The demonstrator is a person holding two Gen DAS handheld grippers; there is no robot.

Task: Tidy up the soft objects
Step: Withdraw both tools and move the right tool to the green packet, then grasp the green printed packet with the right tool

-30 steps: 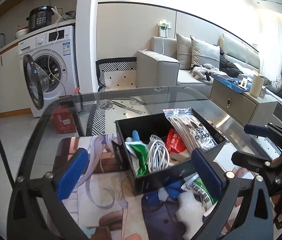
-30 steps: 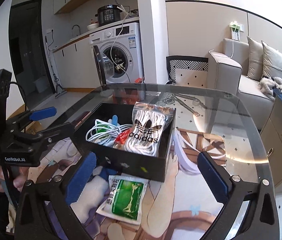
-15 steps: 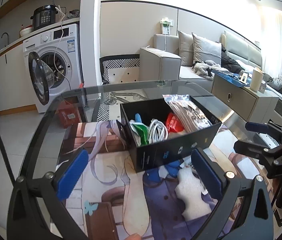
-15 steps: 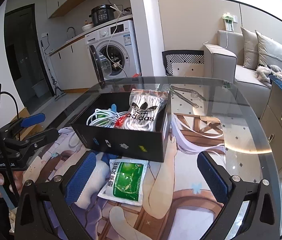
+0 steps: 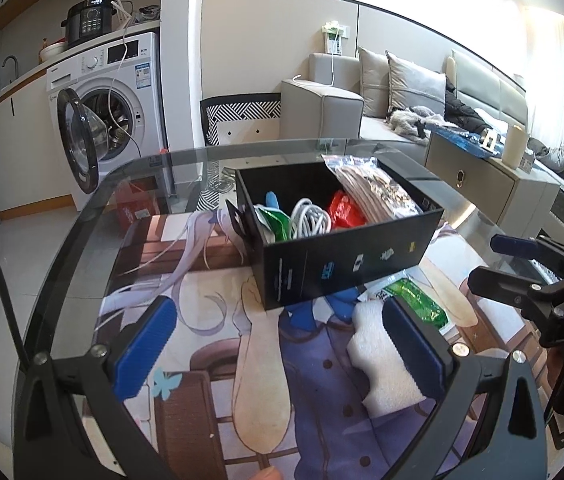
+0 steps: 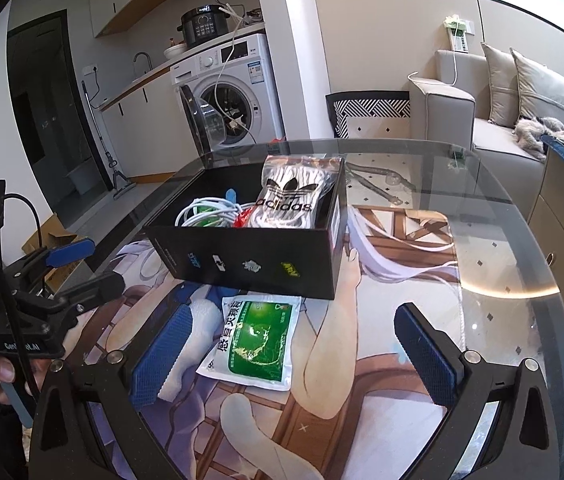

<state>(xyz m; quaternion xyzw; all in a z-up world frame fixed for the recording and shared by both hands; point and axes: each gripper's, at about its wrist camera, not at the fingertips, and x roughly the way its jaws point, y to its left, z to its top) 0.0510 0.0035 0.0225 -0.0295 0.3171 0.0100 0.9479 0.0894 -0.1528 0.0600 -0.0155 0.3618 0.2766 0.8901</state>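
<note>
Presently:

1. Black box [image 6: 249, 258], on the glass worktop [image 6: 494, 240]: already held a white cable [image 5: 310, 222], a sock bag [image 6: 292, 196] and a red packet [image 5: 346, 210].
2. Green packet [image 6: 255, 342] and white foam piece [image 5: 382, 364]: lay loose just before the box, apparently awaiting packing.
3. Left hand-held gripper [image 5: 282, 352] and right hand-held gripper [image 6: 294, 354]: both spread apart, empty, poised above the loose items.

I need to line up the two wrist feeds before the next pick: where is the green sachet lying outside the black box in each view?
Left wrist: green sachet lies right of centre, in front of the black box, partly hidden by the right finger of the left tongs.
Right wrist: it lies at lower centre, in full view, in front of the box.
Shared landmark: the row of small logos on the box's near wall.
</note>
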